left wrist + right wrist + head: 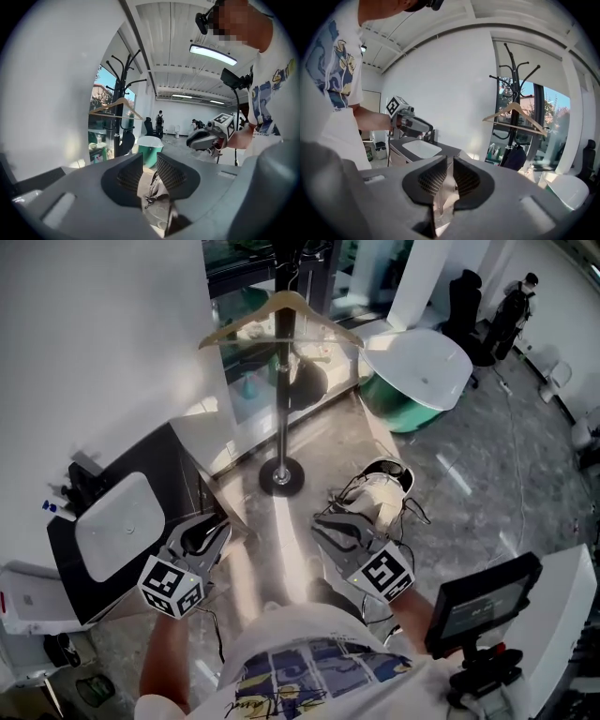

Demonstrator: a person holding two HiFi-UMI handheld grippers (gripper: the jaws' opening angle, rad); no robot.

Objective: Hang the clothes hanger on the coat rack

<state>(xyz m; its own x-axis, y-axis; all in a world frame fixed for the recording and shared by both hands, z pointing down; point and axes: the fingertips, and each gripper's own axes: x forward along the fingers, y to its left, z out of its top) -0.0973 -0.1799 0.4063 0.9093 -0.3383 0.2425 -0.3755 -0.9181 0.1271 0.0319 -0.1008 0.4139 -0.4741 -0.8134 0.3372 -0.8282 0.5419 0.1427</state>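
A wooden clothes hanger (281,310) hangs on the black coat rack (281,390), whose round base (281,474) stands on the floor ahead of me. The hanger (115,105) also shows far off in the left gripper view, and the hanger (513,117) shows on the rack (513,79) in the right gripper view. My left gripper (211,535) is held low and close to my body, well short of the rack. Its jaws stand apart with nothing between them (149,171). My right gripper (330,526) is beside it, jaws a narrow gap apart and empty (450,176).
A dark cabinet with a white sink (112,521) stands to the left. A white and green tub (417,371) sits at the back right. A white bundle with cords (380,488) lies on the floor by my right gripper. A screen on a stand (483,601) is at the lower right.
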